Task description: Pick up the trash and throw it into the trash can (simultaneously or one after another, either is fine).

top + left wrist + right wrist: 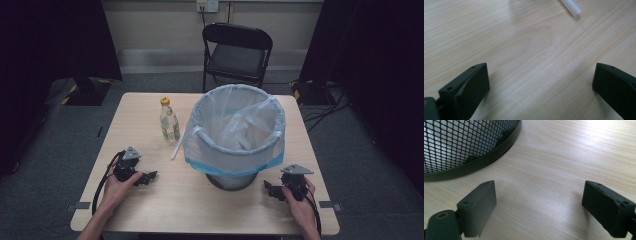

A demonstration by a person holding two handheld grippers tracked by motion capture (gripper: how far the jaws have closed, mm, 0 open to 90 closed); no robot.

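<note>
A black mesh waste bin point(234, 131) lined with a clear plastic bag stands on the wooden table point(150, 200), right of centre. A clear plastic bottle point(169, 121) with a yellow cap stands upright to its left. A white straw-like tube point(176, 147) lies between them; its end point(571, 7) appears in the left gripper view. My left gripper point(148, 177) rests at the front left, open and empty. My right gripper point(270, 189) rests at the front right, open and empty, with the bin's mesh base point(461, 147) just ahead.
A black folding chair point(236, 52) stands behind the table. Cables point(325, 107) run over the grey floor at the back right. Bare tabletop point(529, 50) lies between the jaws of both grippers.
</note>
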